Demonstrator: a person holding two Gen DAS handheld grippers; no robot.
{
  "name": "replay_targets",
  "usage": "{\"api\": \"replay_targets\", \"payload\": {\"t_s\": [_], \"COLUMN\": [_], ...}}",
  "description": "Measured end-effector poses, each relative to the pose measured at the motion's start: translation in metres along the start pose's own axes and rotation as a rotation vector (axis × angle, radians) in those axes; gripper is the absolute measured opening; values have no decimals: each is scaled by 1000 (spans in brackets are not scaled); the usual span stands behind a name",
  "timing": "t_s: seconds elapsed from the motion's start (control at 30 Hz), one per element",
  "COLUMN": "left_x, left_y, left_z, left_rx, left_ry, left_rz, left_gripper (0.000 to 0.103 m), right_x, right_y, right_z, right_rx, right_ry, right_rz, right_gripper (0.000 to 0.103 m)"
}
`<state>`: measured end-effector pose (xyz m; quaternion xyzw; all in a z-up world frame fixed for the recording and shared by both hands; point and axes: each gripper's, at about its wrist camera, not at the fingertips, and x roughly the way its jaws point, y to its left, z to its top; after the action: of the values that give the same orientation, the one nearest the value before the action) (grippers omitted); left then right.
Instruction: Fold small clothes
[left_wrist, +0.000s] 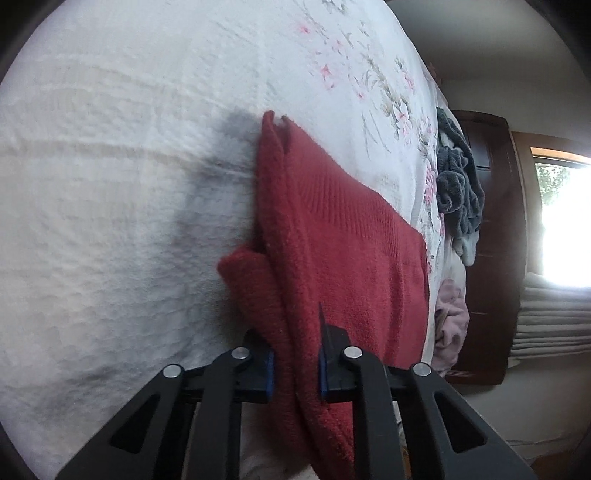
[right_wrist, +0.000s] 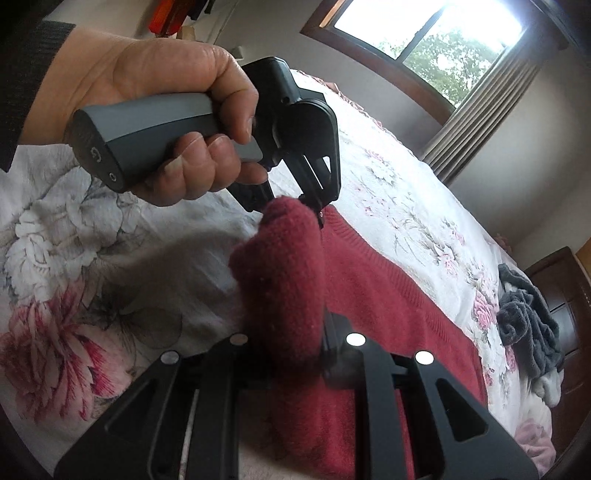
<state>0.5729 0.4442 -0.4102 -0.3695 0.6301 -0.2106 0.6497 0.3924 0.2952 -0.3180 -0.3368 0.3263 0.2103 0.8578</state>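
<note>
**Both grippers pinch the red garment**

Ahead of the left gripper (left_wrist: 296, 363), the dark red knitted garment (left_wrist: 343, 236) lies on a white floral bedspread (left_wrist: 110, 184); its blue-padded jaws are nearly closed on a folded edge. Beyond and to the right, a dark grey fleece heap (left_wrist: 458, 181) and a pale pink cloth (left_wrist: 450, 317) sit at the bed's edge, near a dark wooden cabinet (left_wrist: 487, 240).

The right gripper (right_wrist: 295, 354) clamps a bunched roll of the same garment, which hides its fingertips. Across from it, a hand (right_wrist: 155, 110) holds the left gripper's grey handle (right_wrist: 147, 125). The window (right_wrist: 436, 40) is blown out.
</note>
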Motion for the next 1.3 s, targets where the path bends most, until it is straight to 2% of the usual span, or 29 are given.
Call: {"api": "replay_targets", "payload": {"t_s": [0.2, 0.4, 0.77, 0.97, 1.3], "left_x": [-12, -23, -37, -34, 1], "left_y": [-20, -56, -151, -206, -286], "left_z": [0, 1, -4, -10, -29], "left_rx": [26, 67, 169, 227, 310], "left_ry": [-14, -17, -29, -32, -21], "left_rz": [24, 70, 187, 249, 391], "left_gripper": [15, 15, 15, 15, 15], "right_x": [-11, -27, -66, -86, -105], "right_y": [-10, -26, -78, -115, -173], "right_z": [4, 9, 10, -1, -45], "right_rx": [29, 85, 255, 346, 559], "right_ry": [-11, -23, -48, -71, -95], "right_rz": [2, 3, 40, 47, 142], "right_gripper": [17, 17, 17, 17, 15]}}
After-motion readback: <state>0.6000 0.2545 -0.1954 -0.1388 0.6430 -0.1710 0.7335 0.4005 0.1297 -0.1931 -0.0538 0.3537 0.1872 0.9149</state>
